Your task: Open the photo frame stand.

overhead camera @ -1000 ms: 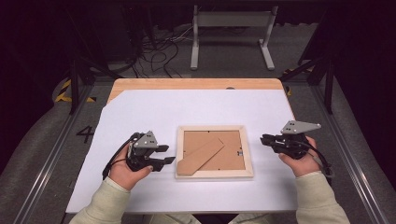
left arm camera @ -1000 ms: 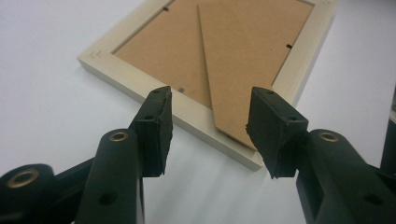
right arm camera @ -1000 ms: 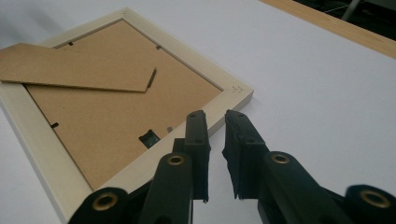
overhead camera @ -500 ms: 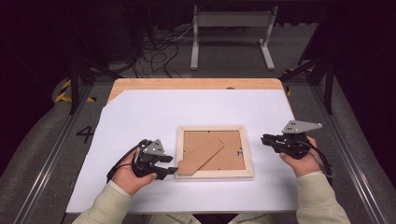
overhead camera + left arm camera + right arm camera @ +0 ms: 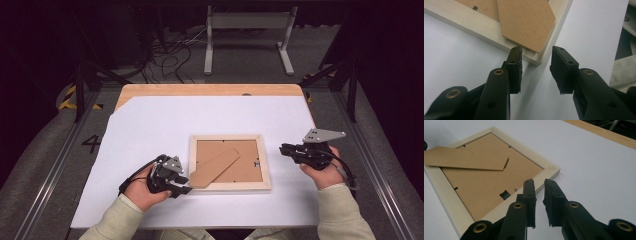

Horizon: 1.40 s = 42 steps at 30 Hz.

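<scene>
Left hand-held gripper (image 5: 186, 189) sits at the near left corner of the picture frame (image 5: 229, 186); its jaws have just been closing and now stand partly apart. In the left gripper view (image 5: 535, 65) the frame's corner lies in the gap ahead of the pads, not pressed by either; nothing is held. The tip of the brown stand flap (image 5: 215, 167), which lies slanted across the frame's backing board, reaches over the frame's edge just beside this gripper. Right hand-held gripper (image 5: 283, 149) hovers just off the frame's right side, jaws a narrow gap apart and empty; in the right gripper view (image 5: 539, 188) the pads point at the frame's edge near a corner, whether touching cannot be told. The frame lies face down, flat, near the front middle of the white sheet (image 5: 210, 115) covering the desk (image 5: 210, 90). Sheet around the frame is bare on all sides, with wide room behind it towards the desk's wooden far edge. Beyond the desk: floor cables (image 5: 170, 50) and a grey stand (image 5: 247, 30), well apart from the work.
</scene>
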Each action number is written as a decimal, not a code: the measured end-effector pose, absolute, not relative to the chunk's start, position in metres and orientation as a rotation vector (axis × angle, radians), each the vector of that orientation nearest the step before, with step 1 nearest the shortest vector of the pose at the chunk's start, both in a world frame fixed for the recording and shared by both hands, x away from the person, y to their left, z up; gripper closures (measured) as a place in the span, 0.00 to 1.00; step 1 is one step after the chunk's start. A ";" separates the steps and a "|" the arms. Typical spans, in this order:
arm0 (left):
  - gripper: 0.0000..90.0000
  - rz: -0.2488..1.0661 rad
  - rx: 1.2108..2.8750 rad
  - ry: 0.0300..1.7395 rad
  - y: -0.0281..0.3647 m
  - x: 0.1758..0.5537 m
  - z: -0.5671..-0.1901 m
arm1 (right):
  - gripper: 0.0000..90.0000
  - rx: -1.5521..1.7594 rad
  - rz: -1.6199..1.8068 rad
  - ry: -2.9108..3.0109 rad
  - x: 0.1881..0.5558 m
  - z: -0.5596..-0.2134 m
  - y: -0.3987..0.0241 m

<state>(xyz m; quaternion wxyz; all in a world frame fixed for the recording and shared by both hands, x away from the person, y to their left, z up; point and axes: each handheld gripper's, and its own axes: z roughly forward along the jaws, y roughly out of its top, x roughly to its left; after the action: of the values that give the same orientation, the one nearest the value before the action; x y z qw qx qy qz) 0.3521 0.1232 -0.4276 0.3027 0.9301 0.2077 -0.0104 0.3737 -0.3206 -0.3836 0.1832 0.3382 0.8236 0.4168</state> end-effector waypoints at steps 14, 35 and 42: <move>0.87 -0.008 2.510 0.544 0.120 0.352 -0.430 | 0.87 0.953 1.193 2.330 0.374 -0.383 -0.320; 0.90 0.035 2.481 0.523 0.119 0.349 -0.419 | 0.87 0.952 1.190 2.329 0.374 -0.383 -0.320; 0.90 0.014 2.422 0.523 0.122 0.350 -0.409 | 0.87 0.954 1.190 2.330 0.374 -0.384 -0.320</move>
<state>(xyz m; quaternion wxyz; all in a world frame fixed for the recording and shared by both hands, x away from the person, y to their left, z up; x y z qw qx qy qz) 0.3502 0.1219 -0.4094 0.3260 0.9241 0.1995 0.0054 0.3741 -0.3202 -0.3835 0.1775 0.3370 0.8235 0.4204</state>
